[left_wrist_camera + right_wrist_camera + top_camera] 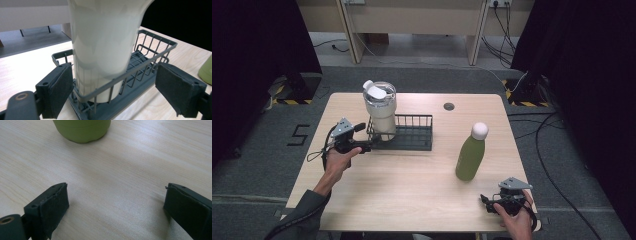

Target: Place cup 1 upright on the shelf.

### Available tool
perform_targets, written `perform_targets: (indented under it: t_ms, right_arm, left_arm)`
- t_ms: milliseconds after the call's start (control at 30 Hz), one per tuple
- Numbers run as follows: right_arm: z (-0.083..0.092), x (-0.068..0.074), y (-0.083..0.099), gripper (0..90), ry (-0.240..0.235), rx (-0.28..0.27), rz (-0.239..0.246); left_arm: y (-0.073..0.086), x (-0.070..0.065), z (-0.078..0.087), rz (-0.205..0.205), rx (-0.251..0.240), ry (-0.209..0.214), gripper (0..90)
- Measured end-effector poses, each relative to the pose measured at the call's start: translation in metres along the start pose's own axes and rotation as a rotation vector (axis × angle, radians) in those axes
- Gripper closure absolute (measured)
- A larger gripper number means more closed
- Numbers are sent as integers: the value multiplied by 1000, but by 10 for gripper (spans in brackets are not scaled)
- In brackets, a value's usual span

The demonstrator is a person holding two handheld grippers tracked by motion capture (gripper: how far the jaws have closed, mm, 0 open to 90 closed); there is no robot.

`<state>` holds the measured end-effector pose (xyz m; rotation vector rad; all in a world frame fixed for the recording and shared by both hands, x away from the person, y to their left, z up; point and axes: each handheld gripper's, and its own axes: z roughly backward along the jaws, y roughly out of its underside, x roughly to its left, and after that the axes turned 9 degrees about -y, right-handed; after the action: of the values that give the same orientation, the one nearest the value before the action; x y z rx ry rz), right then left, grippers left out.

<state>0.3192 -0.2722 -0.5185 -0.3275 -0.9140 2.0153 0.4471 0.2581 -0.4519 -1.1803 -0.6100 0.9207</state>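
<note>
White tumbler [380, 106] in wire basket [412, 141]

The table [412, 185] is evenly lit from above, bright against dark curtains at both sides that swallow all detail. Shadows are soft and short: the green bottle [471, 152] casts only a faint one at its base. The high view is small and slightly soft, with fine detail lost. In the left gripper view the white tumbler [105, 42] is near, pale and glary, with soft reflections on its wall. In the right gripper view the wood grain is sharp, with the jaws slightly blurred
</note>
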Motion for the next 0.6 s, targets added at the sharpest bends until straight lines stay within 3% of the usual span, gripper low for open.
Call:
perform_targets:
  t_ms: [600]
  right_arm:
    - [0,0,0,59,1,-2,2]
  left_arm:
    - [14,-8,20,-2,5,28,145]
